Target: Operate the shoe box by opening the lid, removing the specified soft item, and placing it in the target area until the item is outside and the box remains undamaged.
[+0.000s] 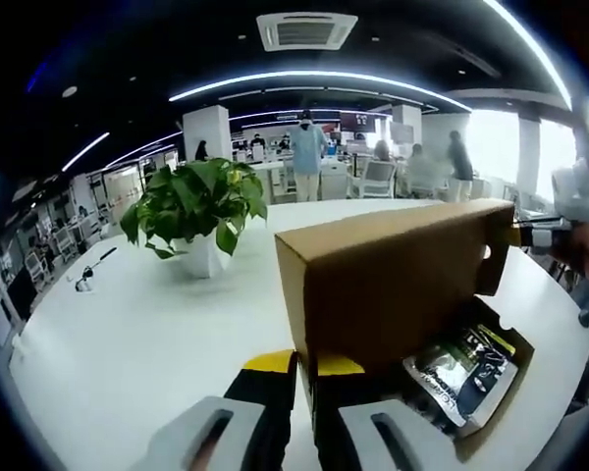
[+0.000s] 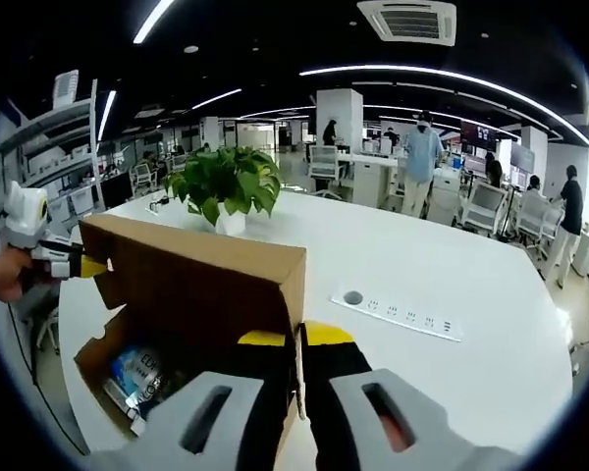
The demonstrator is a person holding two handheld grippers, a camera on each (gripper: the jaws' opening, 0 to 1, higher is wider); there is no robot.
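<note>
A brown cardboard shoe box (image 1: 491, 412) stands on the white table with its lid (image 1: 393, 285) swung up on edge. My left gripper (image 1: 304, 365) is shut on one end of the lid's edge, yellow tips on either side of the cardboard. My right gripper (image 2: 296, 337) is shut on the other end of the lid (image 2: 206, 285). Each gripper also shows in the other's view, the right gripper (image 1: 560, 231) and the left gripper (image 2: 39, 250). Inside the box lies a plastic-wrapped soft packet (image 1: 461, 373), which looks blue and dark in the right gripper view (image 2: 137, 373).
A potted green plant (image 1: 196, 206) (image 2: 231, 182) stands mid-table beyond the box. A white power strip (image 2: 398, 314) lies flat on the table (image 2: 422, 255). A small dark desk microphone (image 1: 90, 273) sits near the table's far edge. People and desks fill the office behind.
</note>
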